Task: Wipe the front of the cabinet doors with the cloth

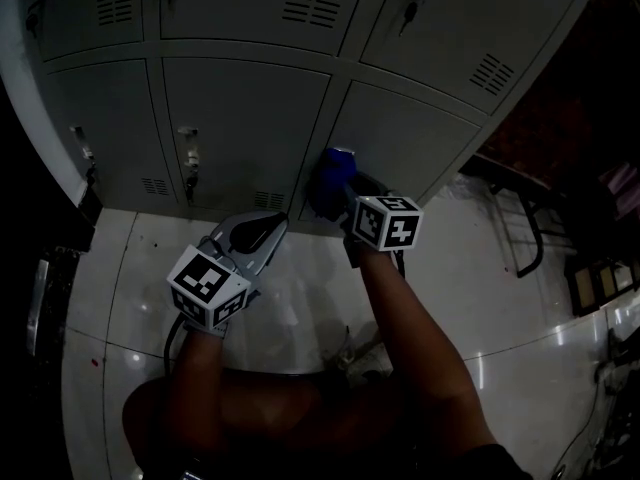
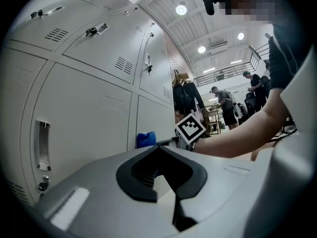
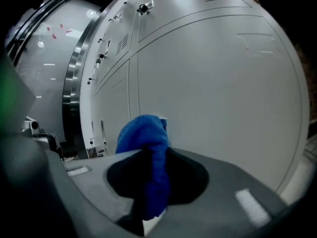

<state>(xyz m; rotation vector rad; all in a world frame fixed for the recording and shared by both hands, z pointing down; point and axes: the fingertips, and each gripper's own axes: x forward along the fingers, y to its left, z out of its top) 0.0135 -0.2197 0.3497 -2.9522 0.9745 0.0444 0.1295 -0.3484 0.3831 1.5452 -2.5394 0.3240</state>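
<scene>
In the head view my right gripper (image 1: pixel 345 194) is shut on a bunched blue cloth (image 1: pixel 330 176). The cloth is held at the bottom left corner of the lower right grey cabinet door (image 1: pixel 410 138), beside the seam with the middle door (image 1: pixel 245 118). In the right gripper view the cloth (image 3: pixel 145 135) sticks up from between the jaws, and the door (image 3: pixel 213 93) fills the frame behind it. Whether the cloth touches the door is unclear. My left gripper (image 1: pixel 270 223) hangs lower left, shut with nothing in it. From its own view, the left gripper (image 2: pixel 159 147) faces the cloth (image 2: pixel 145 139).
Lock handles (image 1: pixel 188 153) stick out from the lower doors. Pale glossy floor tiles (image 1: pixel 300 298) run below the cabinet. A dark metal frame (image 1: pixel 530 233) stands on the floor to the right. Several people (image 2: pixel 228 105) stand far off in the hall.
</scene>
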